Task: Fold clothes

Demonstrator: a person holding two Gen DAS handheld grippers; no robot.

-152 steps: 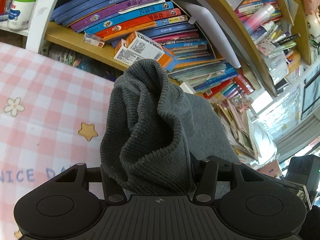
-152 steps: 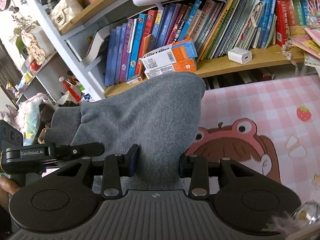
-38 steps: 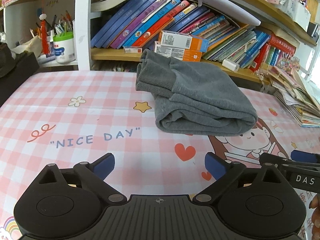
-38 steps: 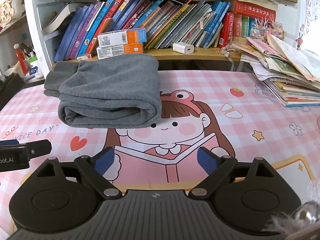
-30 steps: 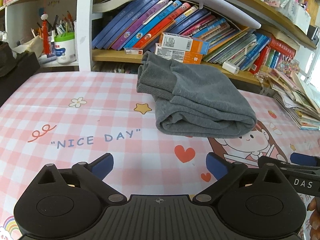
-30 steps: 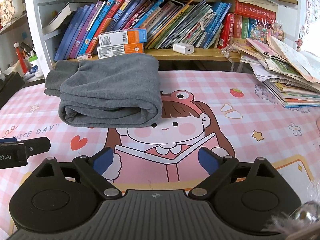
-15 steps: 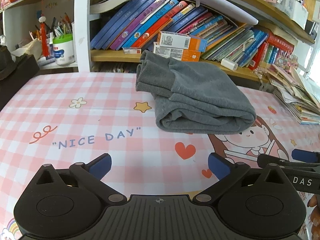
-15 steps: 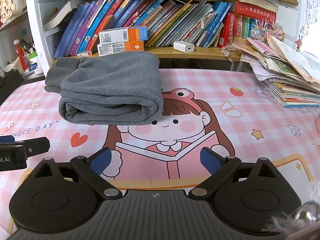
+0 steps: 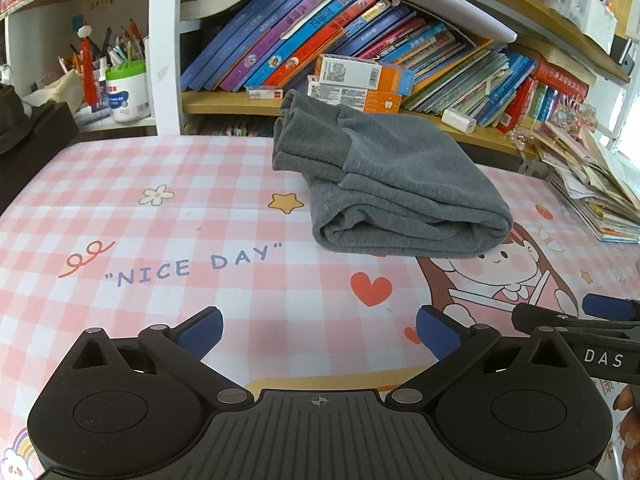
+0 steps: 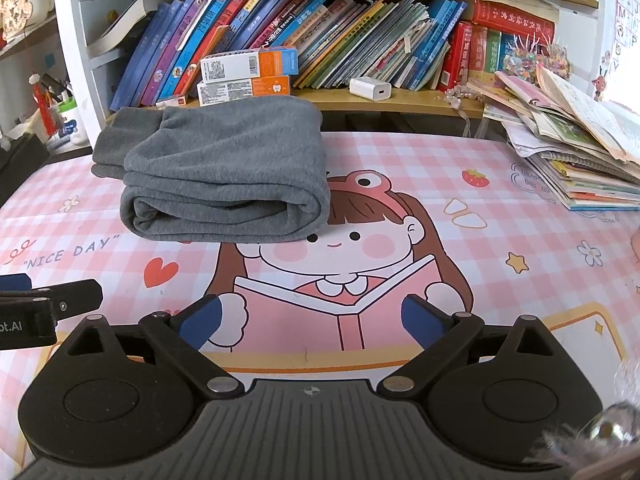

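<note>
A grey knit garment (image 9: 392, 184) (image 10: 224, 176) lies folded into a thick bundle on the pink checked table cover (image 9: 160, 232) (image 10: 500, 248), close to the bookshelf, with its ribbed cuffs at the far left end. My left gripper (image 9: 318, 330) hovers open near the table's front, well short of the bundle, with nothing between its blue pads. My right gripper (image 10: 312, 320) is open too, empty, over the cartoon girl print. Each gripper's tip shows at the edge of the other's view.
A wooden shelf with leaning books (image 9: 320, 52) and orange-white boxes (image 10: 248, 72) runs right behind the garment. A messy pile of booklets (image 10: 572, 148) sits at the right of the table. A pen cup (image 9: 128, 88) stands far left.
Five seconds ago both grippers were shut on the grey garment, held up by the shelf. Since then it lies folded and both grippers stand open and drawn back; in the last second almost nothing moved.
</note>
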